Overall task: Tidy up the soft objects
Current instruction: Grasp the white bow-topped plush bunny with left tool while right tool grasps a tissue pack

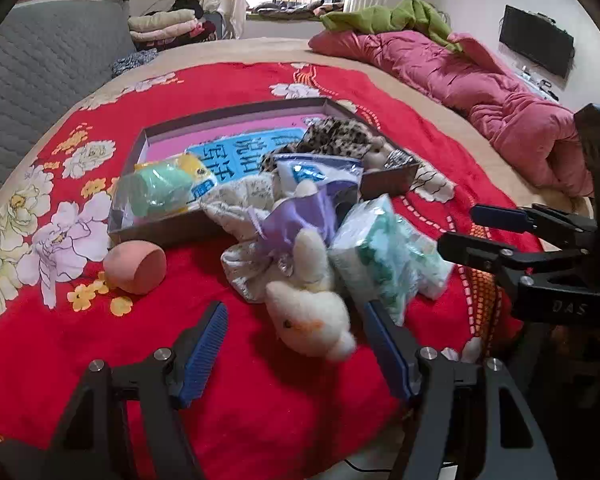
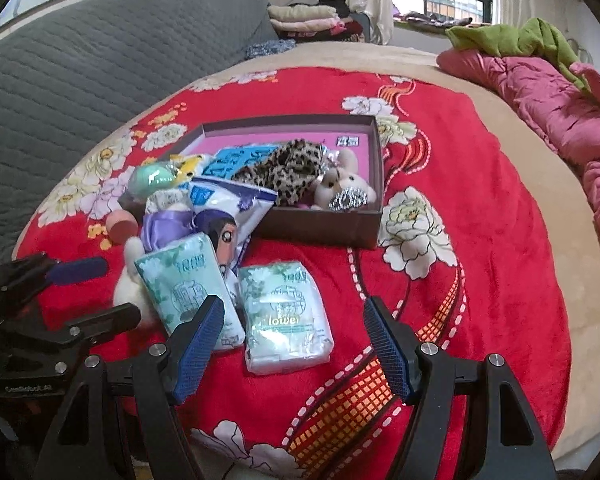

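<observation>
Two grippers are hanging released and empty over the red bedspread (image 2: 480,208), nothing yet picked for the box (image 2: 374,152), which is lying well beyond both sets of fingers with some soft things inside. The left gripper (image 1: 296,356) is straddling the white plush toy (image 1: 308,320), whose head is sitting between its spread fingers, while the right gripper (image 2: 296,344) is framing the tissue pack (image 2: 284,316) just ahead of its fingers. Likely next, each needs lowering, then clenching gently around its soft thing.
</observation>
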`<action>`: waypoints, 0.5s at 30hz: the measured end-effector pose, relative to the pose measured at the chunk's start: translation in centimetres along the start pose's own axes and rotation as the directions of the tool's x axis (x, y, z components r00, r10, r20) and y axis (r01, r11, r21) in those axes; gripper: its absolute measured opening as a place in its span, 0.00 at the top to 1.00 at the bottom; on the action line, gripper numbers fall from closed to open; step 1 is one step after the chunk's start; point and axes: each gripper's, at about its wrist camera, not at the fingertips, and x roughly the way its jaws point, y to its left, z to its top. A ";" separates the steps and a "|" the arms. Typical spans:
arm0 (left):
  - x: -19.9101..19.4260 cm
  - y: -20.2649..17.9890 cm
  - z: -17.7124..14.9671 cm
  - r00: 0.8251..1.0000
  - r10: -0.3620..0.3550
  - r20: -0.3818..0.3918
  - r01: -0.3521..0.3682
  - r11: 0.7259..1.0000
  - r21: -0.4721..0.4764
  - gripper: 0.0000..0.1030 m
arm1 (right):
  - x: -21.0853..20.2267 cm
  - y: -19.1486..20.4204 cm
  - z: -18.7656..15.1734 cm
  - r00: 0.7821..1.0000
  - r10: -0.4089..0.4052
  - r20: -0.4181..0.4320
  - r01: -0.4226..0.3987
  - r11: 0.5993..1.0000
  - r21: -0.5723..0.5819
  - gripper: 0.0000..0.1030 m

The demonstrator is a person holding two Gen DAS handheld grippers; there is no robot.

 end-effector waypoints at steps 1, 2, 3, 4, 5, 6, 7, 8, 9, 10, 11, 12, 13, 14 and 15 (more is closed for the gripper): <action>0.2 0.2 0.0 1.000 0.002 -0.004 -0.002 1.000 -0.004 0.32 | 0.3 -0.1 0.0 1.000 0.000 -0.011 0.000 1.000 0.000 0.28; 0.4 0.4 0.1 1.000 0.008 -0.007 -0.008 1.000 -0.008 0.32 | 0.5 0.0 -0.1 1.000 -0.003 -0.020 0.003 1.000 0.000 0.28; 0.5 0.5 0.1 1.000 0.017 -0.009 -0.017 1.000 -0.014 0.32 | 0.8 -0.1 -0.2 1.000 -0.004 -0.029 0.004 1.000 0.001 0.28; 0.6 0.8 0.1 1.000 0.019 -0.010 -0.020 1.000 -0.022 0.32 | 1.1 -0.2 -0.2 0.999 -0.004 -0.041 0.004 1.000 0.003 0.28; 0.7 1.0 0.1 1.000 0.022 -0.012 -0.022 0.999 -0.028 0.32 | 1.3 -0.2 -0.3 0.999 -0.003 -0.051 0.003 1.000 0.004 0.28; 0.8 1.2 0.2 1.000 0.025 -0.011 -0.025 0.999 -0.035 0.32 | 1.6 -0.2 -0.4 0.998 -0.002 -0.059 0.002 1.000 0.004 0.28; 0.9 1.4 0.2 1.000 0.025 -0.011 -0.025 0.999 -0.037 0.32 | 1.9 -0.2 -0.4 0.998 -0.005 -0.068 0.005 1.000 -0.001 0.28; 1.1 1.5 0.3 0.999 0.030 -0.012 -0.030 0.999 -0.039 0.32 | 2.1 -0.1 -0.5 0.997 -0.007 -0.072 0.007 1.000 -0.006 0.28; 1.2 1.6 0.4 0.999 0.033 -0.012 -0.033 0.999 -0.041 0.32 | 2.3 0.0 -0.5 0.997 -0.007 -0.077 0.006 1.000 -0.011 0.28; 1.3 1.8 0.4 0.999 0.037 -0.013 -0.038 0.998 -0.048 0.32 | 2.6 0.2 -0.5 0.996 -0.009 -0.084 0.008 1.000 -0.018 0.28; 1.4 1.9 0.5 0.999 0.041 -0.014 -0.042 0.998 -0.051 0.32 | 2.7 0.3 -0.6 0.996 -0.012 -0.087 0.010 1.000 -0.023 0.28; 1.5 2.1 0.6 0.999 0.046 -0.016 -0.047 0.997 -0.056 0.32 | 3.0 0.4 -0.5 0.996 -0.015 -0.091 0.013 0.999 -0.030 0.28; 1.6 2.3 0.6 0.999 0.045 -0.018 -0.046 0.997 -0.064 0.32 | 3.2 0.5 -0.5 0.996 -0.020 -0.092 0.016 0.999 -0.039 0.28; 1.7 2.6 0.6 0.999 0.043 -0.021 -0.045 0.996 -0.072 0.32 | 3.4 0.6 -0.5 0.995 -0.024 -0.094 0.019 0.999 -0.045 0.28; 1.7 2.9 0.6 0.999 0.036 -0.024 -0.038 0.996 -0.084 0.32 | 3.6 0.7 -0.4 0.995 -0.029 -0.095 0.024 0.998 -0.050 0.28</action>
